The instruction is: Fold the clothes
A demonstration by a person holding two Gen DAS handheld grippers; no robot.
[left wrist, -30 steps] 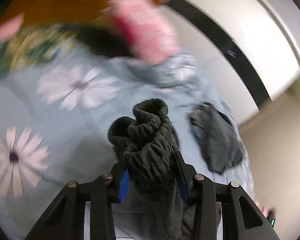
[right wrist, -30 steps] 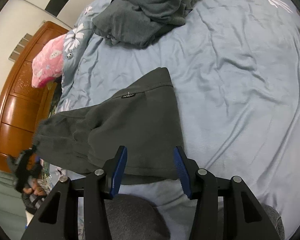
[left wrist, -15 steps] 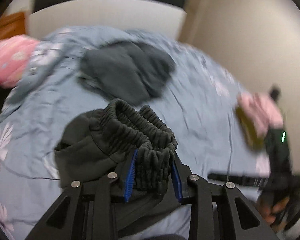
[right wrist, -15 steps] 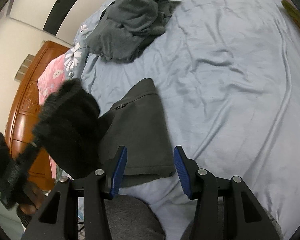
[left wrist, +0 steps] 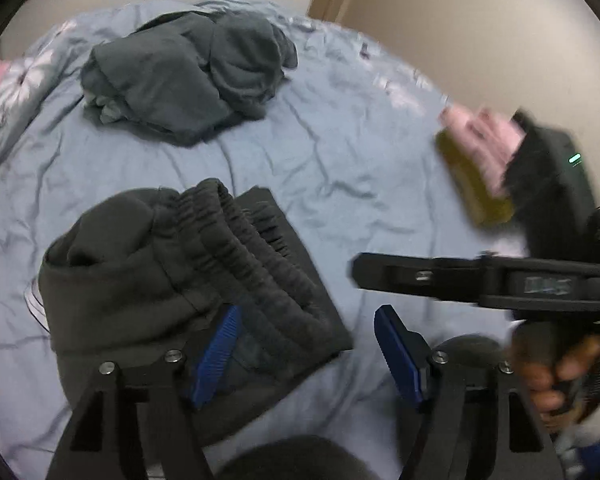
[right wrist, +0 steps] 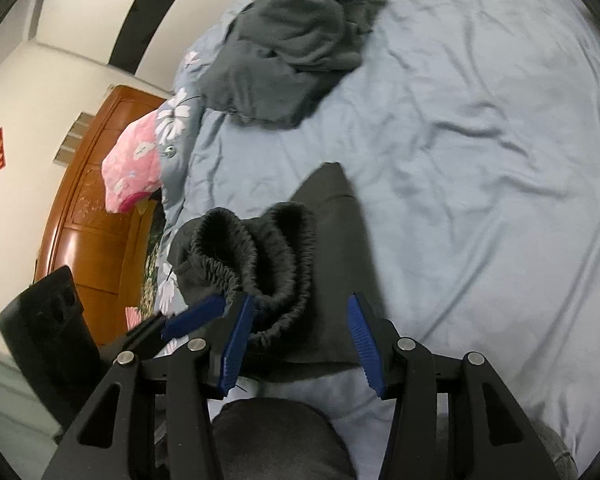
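Left wrist: gray clothes pile (left wrist: 188, 76), perhaps blurred pink cloth (left wrist: 480, 140) nearby.

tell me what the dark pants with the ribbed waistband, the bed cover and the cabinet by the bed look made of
Dark pants: likely fleece or thick knit, matte and slightly fuzzy, with a gathered elastic waistband.
Bed cover: thin woven cloth, probably cotton or a blend, light blue, smooth with sharp creases and printed flowers.
Cabinet: looks like wood, reddish brown, with a glossy varnish that catches the light.
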